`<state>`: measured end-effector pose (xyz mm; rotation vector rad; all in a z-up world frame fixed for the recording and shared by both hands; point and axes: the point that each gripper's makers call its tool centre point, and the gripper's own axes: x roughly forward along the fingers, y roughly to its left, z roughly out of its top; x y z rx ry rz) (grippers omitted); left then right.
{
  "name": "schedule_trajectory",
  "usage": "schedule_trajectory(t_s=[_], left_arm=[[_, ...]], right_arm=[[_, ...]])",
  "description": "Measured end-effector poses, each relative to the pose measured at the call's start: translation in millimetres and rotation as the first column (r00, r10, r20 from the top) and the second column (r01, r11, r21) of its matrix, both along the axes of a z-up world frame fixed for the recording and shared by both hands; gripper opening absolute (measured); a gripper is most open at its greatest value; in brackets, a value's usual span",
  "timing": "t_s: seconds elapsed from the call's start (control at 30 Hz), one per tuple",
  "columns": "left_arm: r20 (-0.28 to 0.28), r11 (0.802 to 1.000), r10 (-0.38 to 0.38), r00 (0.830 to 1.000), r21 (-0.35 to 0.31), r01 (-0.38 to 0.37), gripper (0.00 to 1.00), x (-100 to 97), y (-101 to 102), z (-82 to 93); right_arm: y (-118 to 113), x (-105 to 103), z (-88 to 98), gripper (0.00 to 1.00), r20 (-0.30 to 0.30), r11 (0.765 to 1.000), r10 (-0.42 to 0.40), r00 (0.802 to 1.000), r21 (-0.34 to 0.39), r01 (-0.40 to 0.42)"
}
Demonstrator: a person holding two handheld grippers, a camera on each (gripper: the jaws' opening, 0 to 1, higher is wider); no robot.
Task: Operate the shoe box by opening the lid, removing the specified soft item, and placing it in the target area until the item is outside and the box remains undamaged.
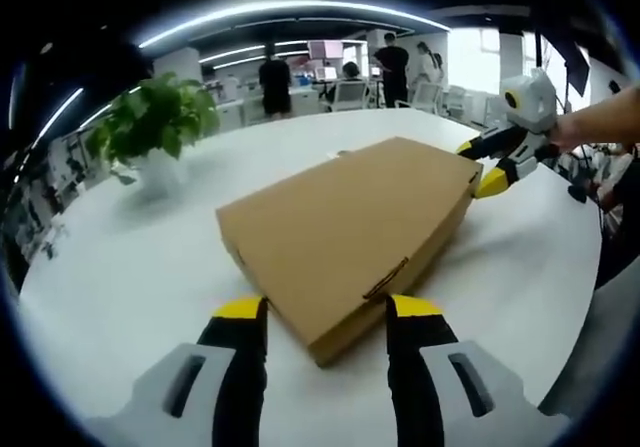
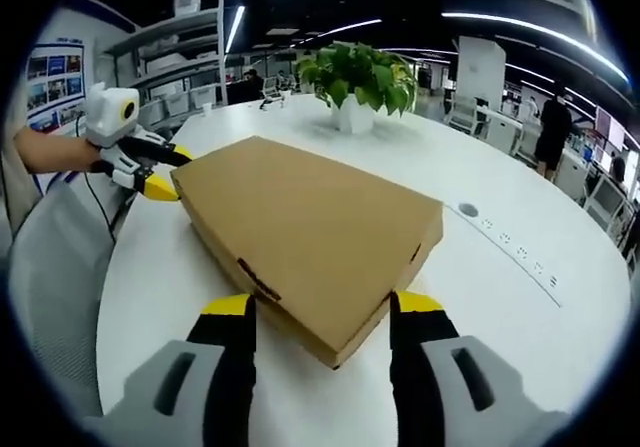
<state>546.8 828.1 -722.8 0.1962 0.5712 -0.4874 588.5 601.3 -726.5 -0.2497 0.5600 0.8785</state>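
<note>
A closed brown cardboard shoe box (image 1: 350, 237) lies flat on the round white table (image 1: 120, 267), its lid down. My left gripper (image 1: 327, 312) is open, and its yellow-tipped jaws stand astride the box's near corner. At the opposite corner my right gripper (image 1: 478, 165), held by a hand, has its jaws on either side of the box edge. From the right gripper view, the box (image 2: 310, 232) points a corner between the open jaws of my right gripper (image 2: 325, 307). My left gripper (image 2: 172, 170) sits at the box's far left corner. The soft item is hidden inside.
A potted green plant (image 1: 150, 127) (image 2: 358, 82) stands on the table beyond the box. Power sockets (image 2: 500, 242) are set into the tabletop to the right. People and office chairs (image 1: 345, 92) are in the background. A person's sleeve (image 2: 50, 267) is at the table's left edge.
</note>
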Motion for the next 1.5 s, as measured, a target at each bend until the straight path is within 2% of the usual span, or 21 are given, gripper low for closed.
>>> schedule_trajectory(t_s=[0.67, 1.2, 1.5], left_arm=[[-0.035, 0.990, -0.140, 0.990, 0.018, 0.141, 0.46, 2.1, 13.5, 0.4], [-0.078, 0.965, -0.255, 0.964, 0.036, 0.258, 0.45, -0.5, 26.6, 0.8], [-0.101, 0.949, -0.307, 0.946, 0.050, 0.313, 0.45, -8.6, 26.4, 4.0]], right_arm=[[7.4, -31.5, 0.6, 0.46, -0.019, 0.996, -0.086, 0.996, 0.004, 0.086], [19.6, -63.2, 0.2, 0.43, -0.023, 0.989, -0.142, 0.990, -0.038, 0.141], [24.8, -82.7, 0.0, 0.41, -0.026, 0.984, -0.172, 0.985, -0.051, 0.171]])
